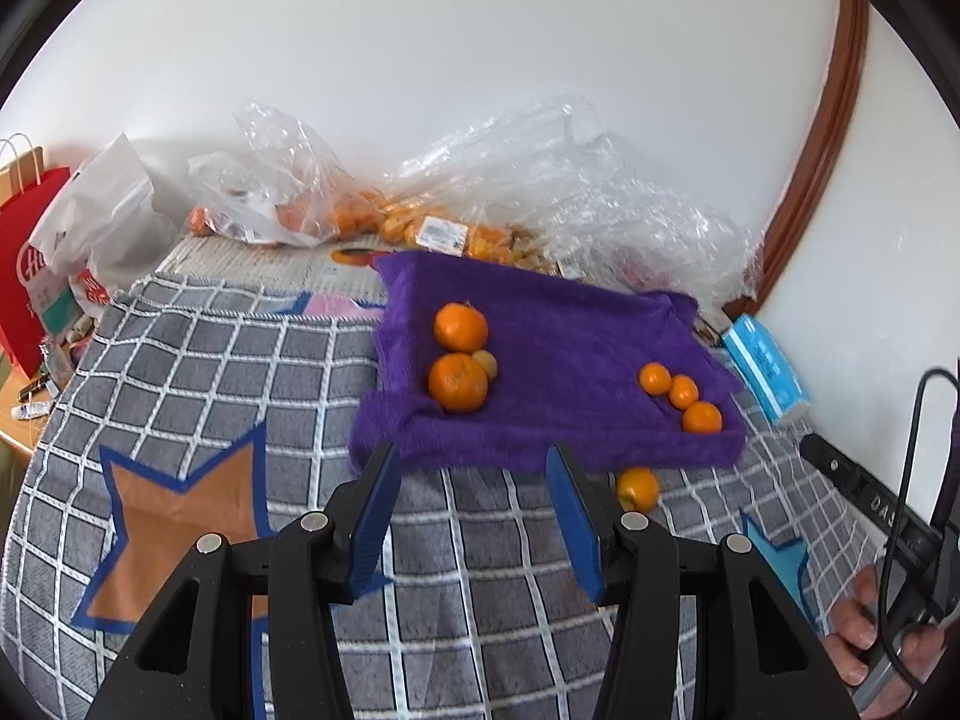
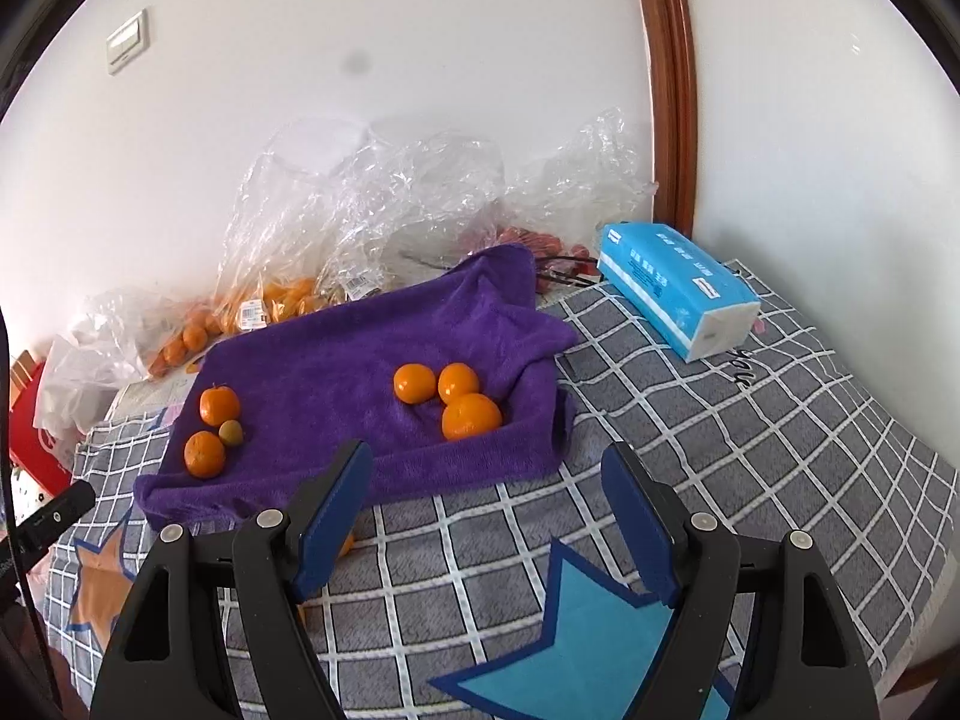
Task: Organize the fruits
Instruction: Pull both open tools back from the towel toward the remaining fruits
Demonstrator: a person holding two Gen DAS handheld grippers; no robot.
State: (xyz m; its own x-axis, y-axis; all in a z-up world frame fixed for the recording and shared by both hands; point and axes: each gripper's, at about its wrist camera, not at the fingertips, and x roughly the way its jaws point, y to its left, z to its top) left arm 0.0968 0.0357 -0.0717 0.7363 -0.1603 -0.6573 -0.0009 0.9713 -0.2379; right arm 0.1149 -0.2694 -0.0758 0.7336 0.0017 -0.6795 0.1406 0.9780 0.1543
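A purple towel (image 1: 570, 336) (image 2: 336, 360) lies on the checked blanket. On its left part sit two larger oranges (image 1: 459, 383) (image 2: 204, 453) with a small yellowish fruit (image 1: 485, 363) (image 2: 230, 432) between them. Three small oranges (image 1: 681, 391) (image 2: 459, 402) are grouped on its right part. A loose orange (image 1: 637, 488) lies on the blanket just below the towel's near edge, right of my left gripper (image 1: 474, 457). That gripper is open and holds nothing. My right gripper (image 2: 486, 459) hovers open and empty in front of the towel.
Clear plastic bags with more oranges (image 1: 414, 225) (image 2: 270, 300) are heaped along the wall. A blue tissue pack (image 1: 765, 369) (image 2: 678, 288) lies right of the towel. Red and white bags (image 1: 36, 276) stand far left. A hand (image 1: 864, 642) grips the other handle at lower right.
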